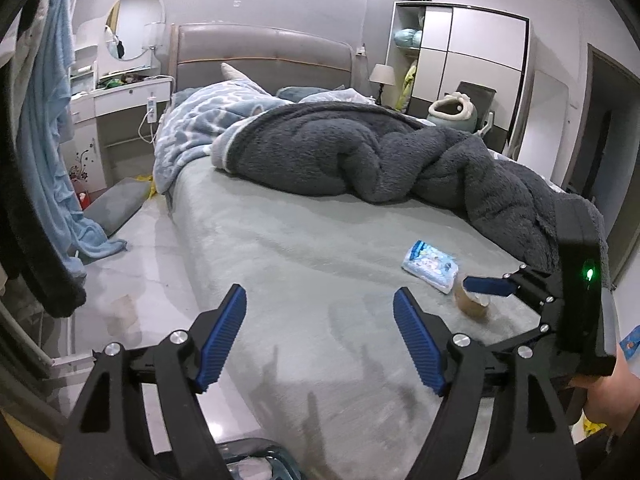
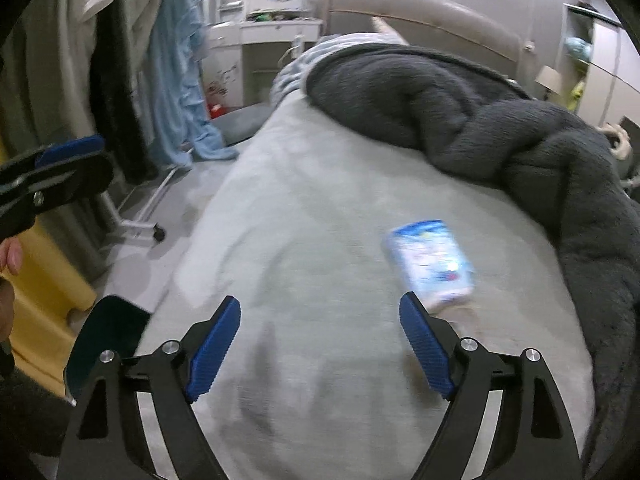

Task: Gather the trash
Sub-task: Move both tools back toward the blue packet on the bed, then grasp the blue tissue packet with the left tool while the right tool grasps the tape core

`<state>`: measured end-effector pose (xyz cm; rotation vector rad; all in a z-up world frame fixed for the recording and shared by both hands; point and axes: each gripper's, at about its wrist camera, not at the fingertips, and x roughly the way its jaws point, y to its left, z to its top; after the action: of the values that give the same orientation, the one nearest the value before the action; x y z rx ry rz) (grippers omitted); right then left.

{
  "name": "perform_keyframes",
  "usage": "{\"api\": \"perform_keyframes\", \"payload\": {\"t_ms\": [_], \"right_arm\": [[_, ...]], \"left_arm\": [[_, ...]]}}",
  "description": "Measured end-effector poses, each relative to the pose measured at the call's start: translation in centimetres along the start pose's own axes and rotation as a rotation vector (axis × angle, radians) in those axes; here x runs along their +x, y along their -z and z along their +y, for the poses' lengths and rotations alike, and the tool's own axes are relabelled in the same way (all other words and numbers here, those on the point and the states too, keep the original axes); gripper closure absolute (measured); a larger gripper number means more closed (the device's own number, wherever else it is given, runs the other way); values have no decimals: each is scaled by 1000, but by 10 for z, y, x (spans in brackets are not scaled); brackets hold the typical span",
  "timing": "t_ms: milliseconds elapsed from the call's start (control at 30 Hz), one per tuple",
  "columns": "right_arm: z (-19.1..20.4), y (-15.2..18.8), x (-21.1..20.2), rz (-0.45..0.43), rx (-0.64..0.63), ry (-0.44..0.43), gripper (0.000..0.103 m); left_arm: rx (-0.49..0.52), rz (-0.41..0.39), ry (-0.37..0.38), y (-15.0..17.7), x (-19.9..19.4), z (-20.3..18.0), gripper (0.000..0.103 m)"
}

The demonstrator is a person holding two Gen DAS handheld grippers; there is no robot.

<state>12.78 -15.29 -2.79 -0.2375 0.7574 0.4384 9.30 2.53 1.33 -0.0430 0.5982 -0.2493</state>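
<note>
A blue and white soft packet (image 1: 431, 266) lies on the grey bed sheet (image 1: 304, 248), with a brown tape roll (image 1: 472, 300) just in front of it. My left gripper (image 1: 320, 300) is open over bare sheet, nothing between its fingers. In the right wrist view my right gripper (image 2: 320, 308) is open too, and the packet (image 2: 430, 264) lies just beyond its right fingertip, untouched. From the left wrist view, one blue finger (image 1: 488, 285) of the right gripper hovers over the tape roll.
A dark grey fleece blanket (image 1: 360, 152) is heaped across the far half of the bed. A translucent blue container (image 1: 248, 460) sits below the left gripper at the bed's near edge. Clothes hang on a rack (image 1: 44, 140) at left; a dressing table (image 1: 120, 96) stands behind.
</note>
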Motion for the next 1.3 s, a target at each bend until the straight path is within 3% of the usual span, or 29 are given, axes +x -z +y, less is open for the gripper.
{"api": "perform_keyframes", "payload": {"t_ms": [167,567,633,700,767,867,1300], "right_arm": [[-32,2,-4,-36,99,39,18],[-67,25,5,10,218,63,18],[-69,29,6,19,228,50,24],[-69,33,9,36,224,36,41],[-68,38,13,60,217,33,50],[-71,41,15,67,233,28,59],[-107,53,-17,17,278,-23,59]], "left_arm": [[47,-2,2,-10,11,-16,21],[139,35,155,-10,44,-48,12],[159,43,180,-10,51,-53,12],[177,57,220,-9,58,-59,10],[214,63,234,-9,64,-66,10],[253,78,244,-8,76,-75,9],[298,135,319,-2,131,-94,8]]}}
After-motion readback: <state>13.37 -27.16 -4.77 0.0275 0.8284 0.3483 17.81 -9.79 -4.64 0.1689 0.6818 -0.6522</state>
